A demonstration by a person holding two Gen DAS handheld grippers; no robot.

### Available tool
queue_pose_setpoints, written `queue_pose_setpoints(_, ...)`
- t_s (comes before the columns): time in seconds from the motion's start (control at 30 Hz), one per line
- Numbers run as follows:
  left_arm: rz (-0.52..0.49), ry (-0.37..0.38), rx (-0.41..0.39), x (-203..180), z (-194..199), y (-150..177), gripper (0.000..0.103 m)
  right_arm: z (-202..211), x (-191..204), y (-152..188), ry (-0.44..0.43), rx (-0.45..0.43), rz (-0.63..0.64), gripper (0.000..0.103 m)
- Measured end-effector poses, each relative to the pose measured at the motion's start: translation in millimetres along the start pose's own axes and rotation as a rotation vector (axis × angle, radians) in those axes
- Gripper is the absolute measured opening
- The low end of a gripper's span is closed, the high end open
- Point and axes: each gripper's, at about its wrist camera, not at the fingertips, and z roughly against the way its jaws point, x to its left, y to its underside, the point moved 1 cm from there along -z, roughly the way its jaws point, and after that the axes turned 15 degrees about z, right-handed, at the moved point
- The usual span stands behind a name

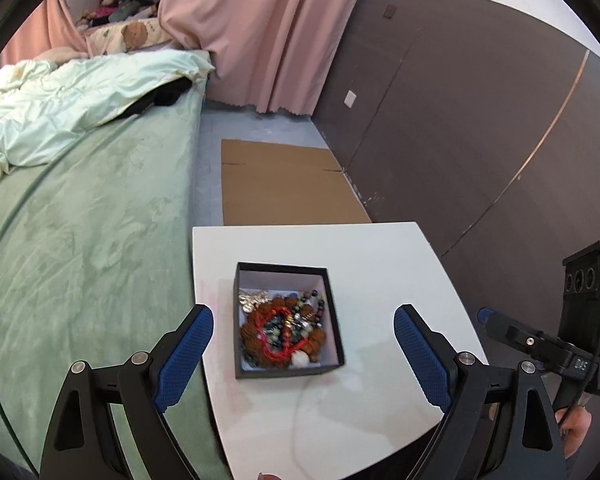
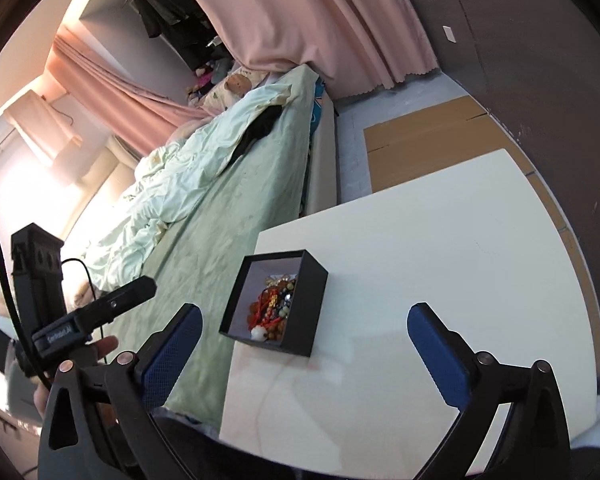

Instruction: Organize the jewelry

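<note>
A black open box [image 1: 332,304] with a white lining stands near the left edge of a white table [image 1: 380,256]. It holds a heap of jewelry [image 1: 286,326]: brown bead bracelets, a red cord, dark beads, a silver piece and a white bead. The box [image 2: 314,304] and its jewelry [image 2: 274,308] also show in the right wrist view. My left gripper [image 1: 303,344] is open and empty, hovering just short of the box. My right gripper [image 2: 304,344] is open and empty, above the table's near part, with the box just beyond it.
A bed with a green sheet [image 1: 80,240] and a pale quilt [image 1: 60,100] lies left of the table. Flat cardboard [image 1: 284,184] lies on the floor beyond the table. A dark wall [image 1: 480,120] and pink curtains [image 1: 260,32] stand behind.
</note>
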Motion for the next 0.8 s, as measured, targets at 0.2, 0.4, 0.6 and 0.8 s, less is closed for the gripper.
queue_pose_setpoints(0.2, -0.011, 0.003, -0.042, -17.5, 25.0, 20.6, 0.103, 22.7, 4.4, 11.2, 0.007, -0.019, 0.013, 0.103)
queue_pose_setpoints(0.4, -0.018, 0.012, -0.081, -29.6, 51.7, 40.2, 0.103, 56.9, 11.5, 24.9, 0.047, -0.05, 0.04, 0.103)
queue_pose_setpoints(0.6, -0.044, 0.028, -0.119, -44.2, 81.7, 59.2, 0.103, 91.1, 25.7, 34.5, 0.1, -0.068, 0.082, 0.103)
queue_pose_setpoints(0.8, -0.072, 0.041, -0.147, -55.9, 109.6, 81.3, 0.103, 125.9, 42.8, 48.2, 0.134, -0.097, 0.122, 0.103)
